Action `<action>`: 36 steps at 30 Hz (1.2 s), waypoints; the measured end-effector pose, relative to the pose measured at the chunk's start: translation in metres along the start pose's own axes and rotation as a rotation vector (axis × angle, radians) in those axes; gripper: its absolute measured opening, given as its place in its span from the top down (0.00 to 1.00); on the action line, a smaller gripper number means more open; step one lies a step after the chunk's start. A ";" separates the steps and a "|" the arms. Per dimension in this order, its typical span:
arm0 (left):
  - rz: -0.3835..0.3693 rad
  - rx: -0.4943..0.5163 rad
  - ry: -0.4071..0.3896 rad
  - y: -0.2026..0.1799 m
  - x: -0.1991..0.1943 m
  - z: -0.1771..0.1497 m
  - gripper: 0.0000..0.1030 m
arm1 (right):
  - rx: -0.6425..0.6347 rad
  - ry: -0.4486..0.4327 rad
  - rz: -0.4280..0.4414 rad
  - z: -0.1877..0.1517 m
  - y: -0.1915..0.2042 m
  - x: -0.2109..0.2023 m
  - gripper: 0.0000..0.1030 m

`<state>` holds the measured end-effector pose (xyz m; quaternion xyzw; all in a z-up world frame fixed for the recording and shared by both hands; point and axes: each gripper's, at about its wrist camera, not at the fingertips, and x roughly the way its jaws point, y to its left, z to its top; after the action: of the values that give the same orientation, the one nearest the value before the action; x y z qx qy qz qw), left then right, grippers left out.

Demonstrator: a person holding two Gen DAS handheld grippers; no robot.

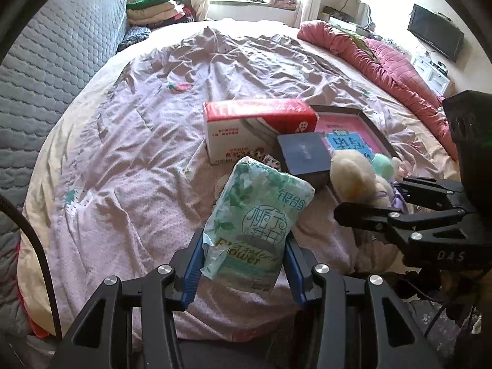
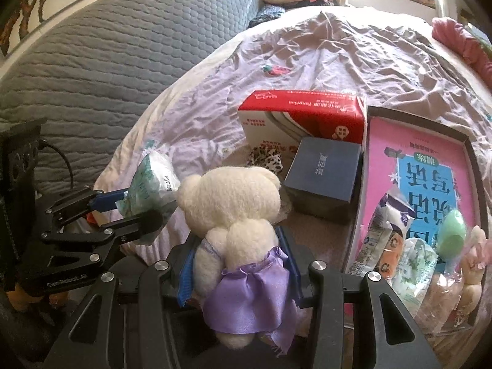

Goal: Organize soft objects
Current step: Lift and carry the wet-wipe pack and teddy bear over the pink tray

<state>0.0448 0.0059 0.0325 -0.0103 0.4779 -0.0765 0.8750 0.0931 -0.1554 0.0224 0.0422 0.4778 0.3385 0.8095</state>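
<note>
My left gripper [image 1: 243, 264] is shut on a green-and-white tissue pack [image 1: 258, 215], held up above the wrinkled lilac bedsheet [image 1: 138, 141]. The same pack [image 2: 150, 181] shows at the left of the right wrist view, between the left gripper's blue pads. My right gripper [image 2: 240, 264] is shut on a cream teddy bear in a purple dress [image 2: 233, 215], lifted off the bed. In the left wrist view the bear [image 1: 353, 178] shows at the right, in the right gripper's black fingers [image 1: 369, 215].
A red-and-white carton [image 2: 301, 117], a dark blue box [image 2: 323, 175] and a leopard-print cloth [image 2: 267, 160] lie on the bed. A dark tray [image 2: 473, 153] holds a pink book, snack packets and a green egg-shaped toy [image 2: 452, 230]. A grey quilted headboard [image 2: 123, 46] stands left, a red quilt [image 1: 384, 61] right.
</note>
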 end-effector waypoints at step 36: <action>0.011 0.076 -0.060 -0.078 -0.028 0.032 0.54 | 0.166 -0.308 -0.156 -0.001 -0.059 -0.128 0.52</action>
<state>0.0470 -0.0692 0.0800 0.0232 0.4483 -0.0893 0.8891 0.0825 -0.2764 0.0941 0.1232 0.3763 0.2236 0.8906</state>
